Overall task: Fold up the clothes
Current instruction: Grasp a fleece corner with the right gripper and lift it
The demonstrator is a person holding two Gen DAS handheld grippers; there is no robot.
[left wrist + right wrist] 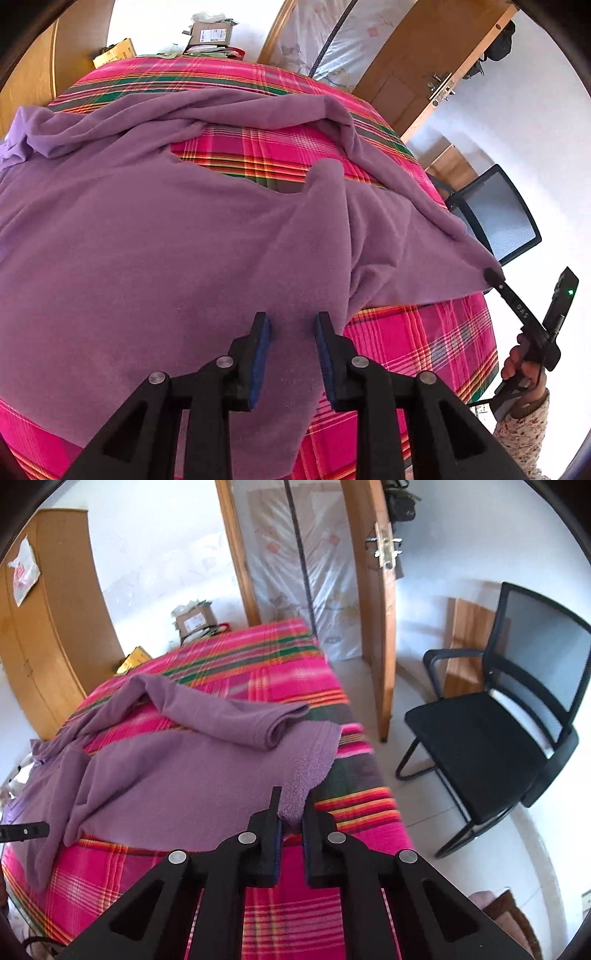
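A plaid bedspread (295,679) is covered across its near half by the purple garment (147,240), spread but rumpled. The spreading-out step is judged in hand. The garment's hem corner is clamped in the right gripper (291,816); the left gripper (291,332) is held unclenched above the cloth, nothing pinched. A matching grasp on the near edge is called for next. Free bedspread is seen beyond; a chair (498,731) stands clear alongside.

Both wrist views look steeply down, close over perhaps one shared bed (424,332).
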